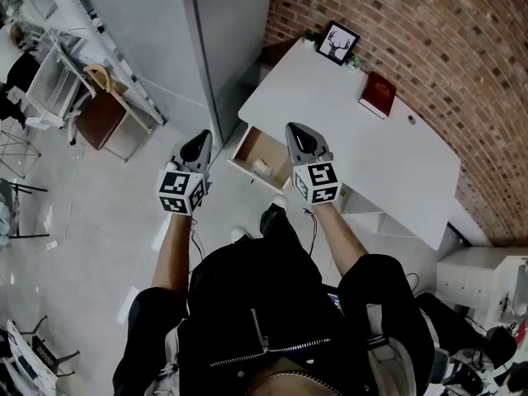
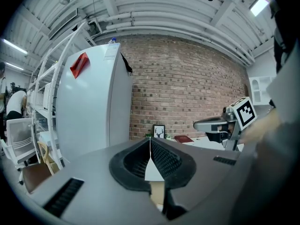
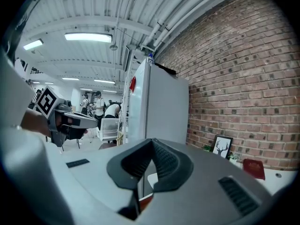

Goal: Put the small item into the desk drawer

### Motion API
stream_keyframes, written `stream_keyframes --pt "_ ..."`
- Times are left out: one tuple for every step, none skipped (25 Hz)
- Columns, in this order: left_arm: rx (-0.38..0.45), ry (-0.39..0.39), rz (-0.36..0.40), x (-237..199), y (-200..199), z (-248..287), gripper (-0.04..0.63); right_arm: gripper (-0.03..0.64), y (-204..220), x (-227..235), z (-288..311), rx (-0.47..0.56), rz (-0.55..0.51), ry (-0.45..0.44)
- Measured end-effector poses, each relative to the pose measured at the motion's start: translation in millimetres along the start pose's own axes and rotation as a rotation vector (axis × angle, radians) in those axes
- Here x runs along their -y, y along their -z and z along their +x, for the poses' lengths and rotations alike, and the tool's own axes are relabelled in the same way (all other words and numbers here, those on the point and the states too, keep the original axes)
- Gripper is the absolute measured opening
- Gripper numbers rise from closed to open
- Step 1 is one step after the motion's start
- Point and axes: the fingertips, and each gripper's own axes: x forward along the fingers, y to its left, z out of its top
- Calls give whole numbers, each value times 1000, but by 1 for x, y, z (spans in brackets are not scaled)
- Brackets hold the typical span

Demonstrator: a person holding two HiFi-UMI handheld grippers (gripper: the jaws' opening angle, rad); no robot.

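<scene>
In the head view the white desk [image 1: 388, 151] has its wooden drawer [image 1: 250, 147] pulled out at the near left corner, with a small pale item [image 1: 261, 167] lying inside. My right gripper [image 1: 300, 133] hovers just right of the drawer, jaws shut and empty. To the left of the drawer, over the floor, my left gripper [image 1: 197, 143] is also shut and empty. In the left gripper view the shut left gripper [image 2: 150, 146] points at the brick wall, with the right gripper [image 2: 199, 124] at its right. The right gripper view shows its own shut tips [image 3: 151, 146].
A framed deer picture [image 1: 338, 42] and a red book [image 1: 377, 94] sit on the desk's far side against the brick wall [image 1: 429, 48]. A tall grey cabinet [image 1: 227, 31] stands left of the desk. Shelving and a chair [image 1: 49, 89] are at the far left.
</scene>
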Motion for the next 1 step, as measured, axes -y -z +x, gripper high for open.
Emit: stream_keyframes --pt "0 2 2 1 1 0 21 5 1 0 0 -1 1 1"
